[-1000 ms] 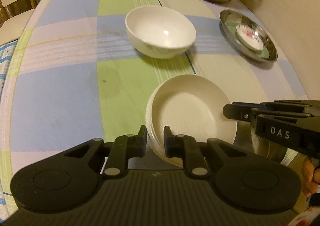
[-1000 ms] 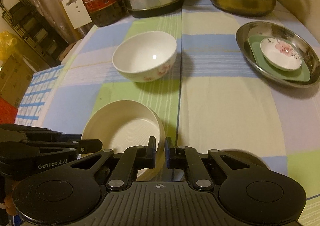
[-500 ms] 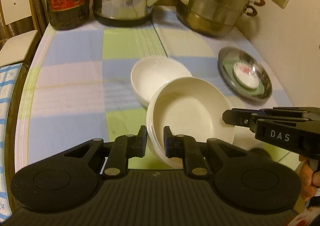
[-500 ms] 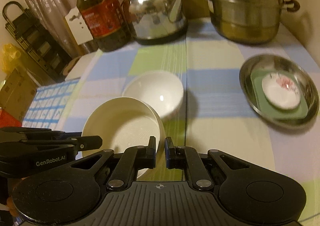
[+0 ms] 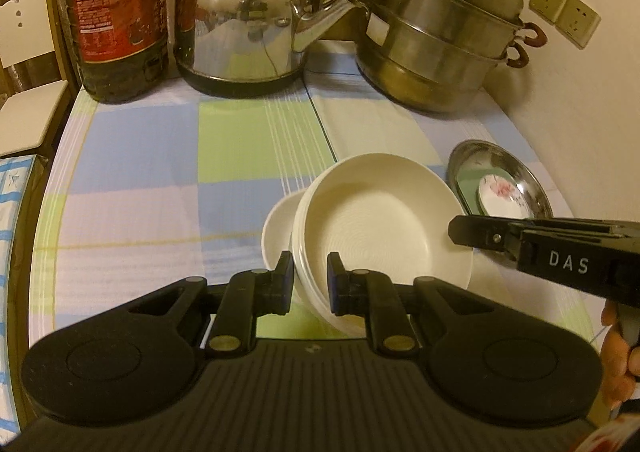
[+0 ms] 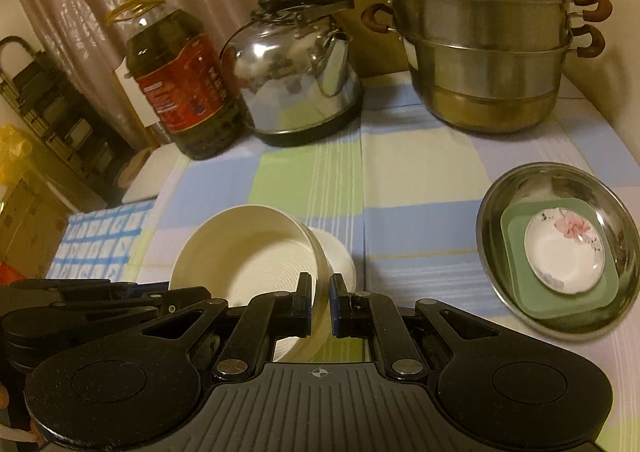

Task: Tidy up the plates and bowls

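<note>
A stack of cream deep plates point(image 5: 380, 224) hangs above the checked tablecloth, tilted a little. My left gripper point(image 5: 308, 284) is shut on its near left rim. My right gripper point(image 6: 320, 304) is shut on the opposite rim, and in the left wrist view its fingertips point(image 5: 460, 230) reach the plates' right edge. The cream plates point(image 6: 244, 252) cover most of a white bowl point(image 6: 340, 256) on the table behind them. Only a sliver of that white bowl point(image 5: 278, 228) shows past the stack. The left gripper point(image 6: 120, 292) also appears at the left of the right wrist view.
A steel dish point(image 6: 560, 172) at the right holds a green square plate point(image 6: 516, 264) with a floral saucer point(image 6: 564, 252) on it. At the back stand an oil bottle point(image 5: 116, 20), a kettle point(image 5: 244, 24) and a stacked steamer pot point(image 5: 440, 48). A wall closes the right side.
Both grippers have lifted the cream plates off the table and carried them toward the back. The stack now overlaps the white bowl, which stood clear of it before.
</note>
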Tool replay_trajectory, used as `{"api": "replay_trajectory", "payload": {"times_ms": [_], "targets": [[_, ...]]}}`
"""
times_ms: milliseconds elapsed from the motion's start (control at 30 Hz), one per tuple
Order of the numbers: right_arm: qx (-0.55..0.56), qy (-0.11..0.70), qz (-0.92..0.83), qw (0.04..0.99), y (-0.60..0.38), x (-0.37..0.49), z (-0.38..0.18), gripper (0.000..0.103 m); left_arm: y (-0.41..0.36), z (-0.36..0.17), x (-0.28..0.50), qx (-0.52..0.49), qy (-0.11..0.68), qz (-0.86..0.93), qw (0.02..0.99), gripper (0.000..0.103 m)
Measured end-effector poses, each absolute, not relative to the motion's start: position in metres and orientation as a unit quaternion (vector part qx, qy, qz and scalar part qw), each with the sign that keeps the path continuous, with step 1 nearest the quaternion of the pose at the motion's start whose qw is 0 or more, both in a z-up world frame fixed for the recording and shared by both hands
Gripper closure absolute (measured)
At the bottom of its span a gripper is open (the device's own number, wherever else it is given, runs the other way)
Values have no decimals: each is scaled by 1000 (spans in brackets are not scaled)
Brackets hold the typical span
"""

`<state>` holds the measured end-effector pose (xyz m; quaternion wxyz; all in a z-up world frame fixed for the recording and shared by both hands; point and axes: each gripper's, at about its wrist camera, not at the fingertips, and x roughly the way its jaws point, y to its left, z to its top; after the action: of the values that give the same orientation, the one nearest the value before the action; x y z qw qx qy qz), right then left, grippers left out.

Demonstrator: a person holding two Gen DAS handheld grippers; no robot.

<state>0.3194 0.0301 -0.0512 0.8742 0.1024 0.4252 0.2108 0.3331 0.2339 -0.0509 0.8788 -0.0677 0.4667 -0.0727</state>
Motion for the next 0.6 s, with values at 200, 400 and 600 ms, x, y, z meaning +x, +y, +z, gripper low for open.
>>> {"api": "replay_trajectory", "payload": {"times_ms": [200, 400, 600], "targets": [[123, 442, 205, 865, 32, 344, -61, 94, 239, -58, 358, -69, 478, -66, 873, 88], [139, 467, 199, 851, 34, 364, -74, 94, 242, -72, 373, -67, 496, -61, 863, 88], [147, 492, 190, 837, 34, 374, -86, 94, 241, -83, 379, -70, 512, -63, 854, 88]]}}
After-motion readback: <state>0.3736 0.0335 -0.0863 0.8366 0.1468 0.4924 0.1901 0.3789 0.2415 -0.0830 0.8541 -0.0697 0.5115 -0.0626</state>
